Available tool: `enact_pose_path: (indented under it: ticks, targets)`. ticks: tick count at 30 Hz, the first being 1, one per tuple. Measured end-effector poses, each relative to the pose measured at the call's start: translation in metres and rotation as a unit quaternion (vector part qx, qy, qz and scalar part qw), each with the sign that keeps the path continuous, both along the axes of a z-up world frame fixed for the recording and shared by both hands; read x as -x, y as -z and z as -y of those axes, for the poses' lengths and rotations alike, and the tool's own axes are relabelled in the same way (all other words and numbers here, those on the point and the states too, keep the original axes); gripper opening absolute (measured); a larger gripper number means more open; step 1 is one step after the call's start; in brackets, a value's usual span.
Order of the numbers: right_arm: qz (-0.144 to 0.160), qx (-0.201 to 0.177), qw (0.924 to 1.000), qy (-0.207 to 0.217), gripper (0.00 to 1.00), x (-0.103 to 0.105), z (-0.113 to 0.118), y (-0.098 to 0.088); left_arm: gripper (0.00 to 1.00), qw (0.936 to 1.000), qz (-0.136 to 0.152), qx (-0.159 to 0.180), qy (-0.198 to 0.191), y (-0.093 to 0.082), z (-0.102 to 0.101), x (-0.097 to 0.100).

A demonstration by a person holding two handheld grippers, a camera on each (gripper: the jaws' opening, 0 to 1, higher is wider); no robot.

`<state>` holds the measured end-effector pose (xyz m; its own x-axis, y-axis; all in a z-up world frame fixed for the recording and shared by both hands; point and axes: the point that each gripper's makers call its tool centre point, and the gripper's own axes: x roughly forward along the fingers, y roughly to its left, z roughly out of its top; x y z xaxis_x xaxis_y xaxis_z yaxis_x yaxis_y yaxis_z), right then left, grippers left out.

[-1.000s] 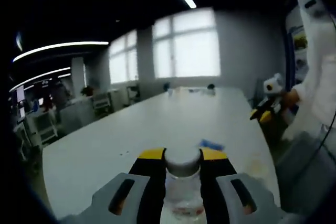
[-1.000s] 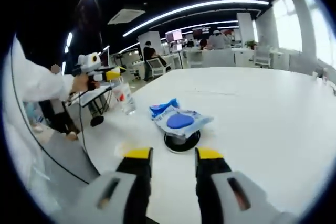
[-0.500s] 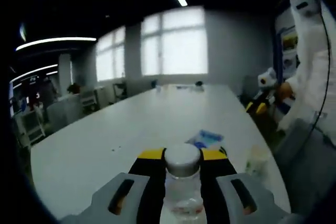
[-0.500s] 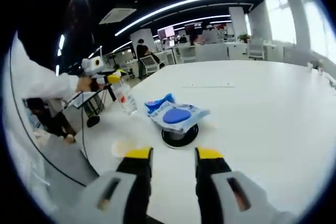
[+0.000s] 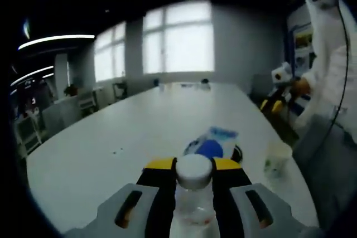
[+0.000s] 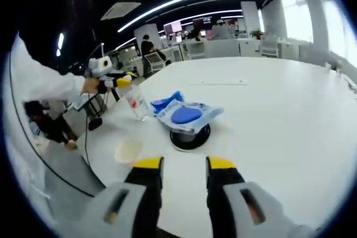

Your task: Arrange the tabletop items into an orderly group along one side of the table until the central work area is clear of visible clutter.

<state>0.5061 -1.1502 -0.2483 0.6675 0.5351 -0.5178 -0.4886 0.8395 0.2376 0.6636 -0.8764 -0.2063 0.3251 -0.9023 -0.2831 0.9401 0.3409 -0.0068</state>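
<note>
In the left gripper view, the left gripper (image 5: 193,166) is clamping a clear plastic bottle (image 5: 193,207) with a white cap between its yellow-tipped jaws, the bottle standing upright in the grip above the near end of a long white table (image 5: 111,137). Just beyond the jaws, a blue-and-white packet (image 5: 213,140) is lying on top of a round black disc (image 5: 236,151), and a translucent cup (image 5: 276,158) is standing to the right of them, near the table's edge. Its contents cannot be made out. Large bright windows are lighting the far wall, and a person in a white sleeve is holding the right gripper (image 5: 277,94) at the right.

In the right gripper view, the right gripper (image 6: 179,163) is hanging with its jaws apart and nothing between them, above the white table (image 6: 290,115). The blue-and-white packet (image 6: 187,115) is resting on the black disc (image 6: 190,137) straight ahead of the jaws, well apart from them. The cup (image 6: 128,150) is sitting to the left, near the table's rounded edge. Farther left, the left gripper (image 6: 111,79) is holding the bottle (image 6: 137,104) close behind the packet. Office desks, chairs and ceiling light strips are filling the background.
</note>
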Motion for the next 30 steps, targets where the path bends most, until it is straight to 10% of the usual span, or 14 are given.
enact_pose_path:
  ticks: [20,26,30]
  targets:
    - [-0.012,-0.007,0.9999,-0.007,0.28,0.013,-0.01,0.005,0.27,0.9997,-0.015,0.009,-0.018,-0.002,0.003,-0.001]
    - [-0.013,-0.011,0.9998,-0.008,0.29,0.014,-0.014,0.005,0.85,0.9948,-0.044,0.017,-0.09,0.002,-0.003,-0.009]
    - [-0.012,-0.017,0.9997,-0.009,0.29,0.015,-0.017,0.004,0.97,0.9911,-0.044,0.029,-0.122,-0.005,-0.014,-0.011]
